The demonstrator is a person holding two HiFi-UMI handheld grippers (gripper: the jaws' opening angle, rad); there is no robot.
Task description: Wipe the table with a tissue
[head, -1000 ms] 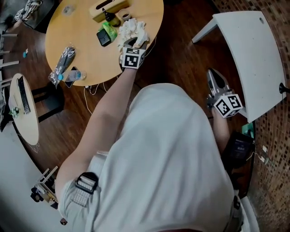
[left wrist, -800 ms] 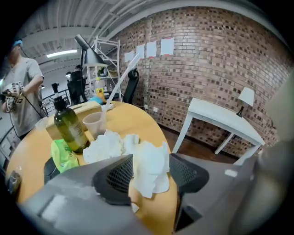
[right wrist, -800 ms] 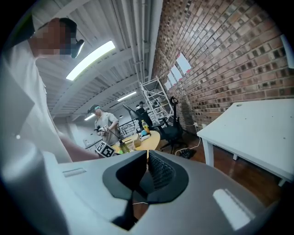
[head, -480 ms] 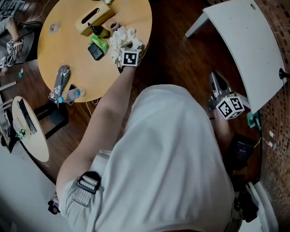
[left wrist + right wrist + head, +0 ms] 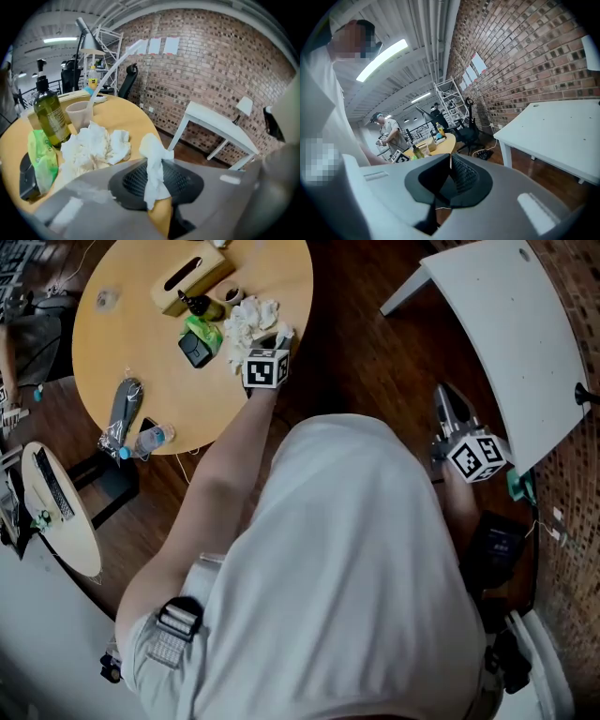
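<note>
The left gripper (image 5: 157,185), jaws just closed, pinches a seemingly soft, light, tear-prone tissue (image 5: 152,159) by its bunched fold; the right gripper (image 5: 450,164) sits closed, empty.

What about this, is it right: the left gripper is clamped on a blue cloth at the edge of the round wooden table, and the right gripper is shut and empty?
Not a blue cloth: the left gripper, its jaws having just been closing, pinches a white tissue, as the left gripper view shows. The round wooden table and the shut, empty right gripper are right.
</note>
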